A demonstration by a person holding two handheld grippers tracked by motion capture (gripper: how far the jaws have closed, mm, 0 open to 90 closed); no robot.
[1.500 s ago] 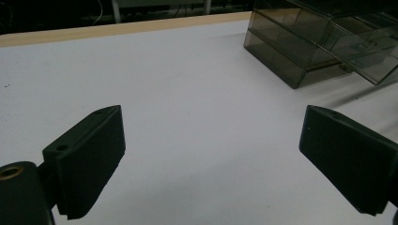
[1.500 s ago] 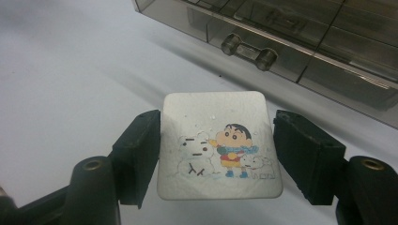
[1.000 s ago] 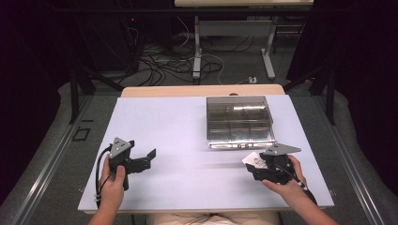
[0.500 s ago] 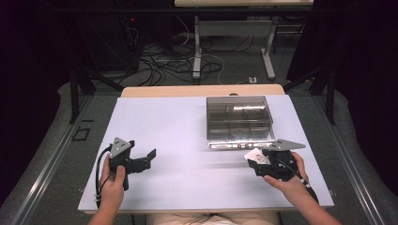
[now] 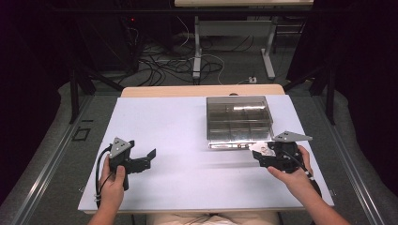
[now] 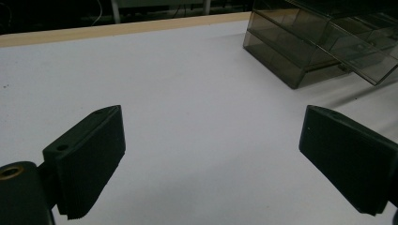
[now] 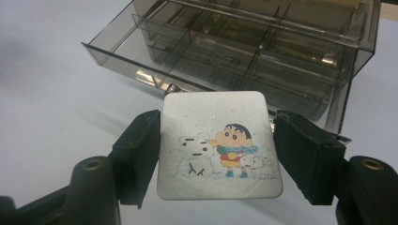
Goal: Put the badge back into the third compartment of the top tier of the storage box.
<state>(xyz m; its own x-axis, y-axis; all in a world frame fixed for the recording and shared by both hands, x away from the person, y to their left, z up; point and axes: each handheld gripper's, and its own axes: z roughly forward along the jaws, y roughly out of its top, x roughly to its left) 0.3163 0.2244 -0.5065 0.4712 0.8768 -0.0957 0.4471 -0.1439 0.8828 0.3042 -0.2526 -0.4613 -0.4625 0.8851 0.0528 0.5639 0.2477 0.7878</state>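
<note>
My right gripper [image 7: 217, 154] is shut on a square white card [image 7: 218, 145] with a cartoon child and snowman drawn on it; the jaws press its two side edges. In the high view that gripper [image 5: 261, 153] hovers at the table's right, just in front of a smoky clear drawer box [image 5: 239, 118], the card [image 5: 259, 151] showing pale at its tip. One drawer [image 7: 202, 56] of the box stands pulled out toward the card. My left gripper [image 5: 148, 157] rests at the table's left, open, with nothing between its jaws [image 6: 211, 159].
The white table top [image 5: 183, 140] has bare room in the middle and at the left. A wooden strip [image 5: 202, 90] runs along its far edge. Behind it on the floor lie cables and table legs [image 5: 197, 51].
My right gripper with the card has lifted a little and drifted slightly toward the drawer box. The left gripper has not moved.
</note>
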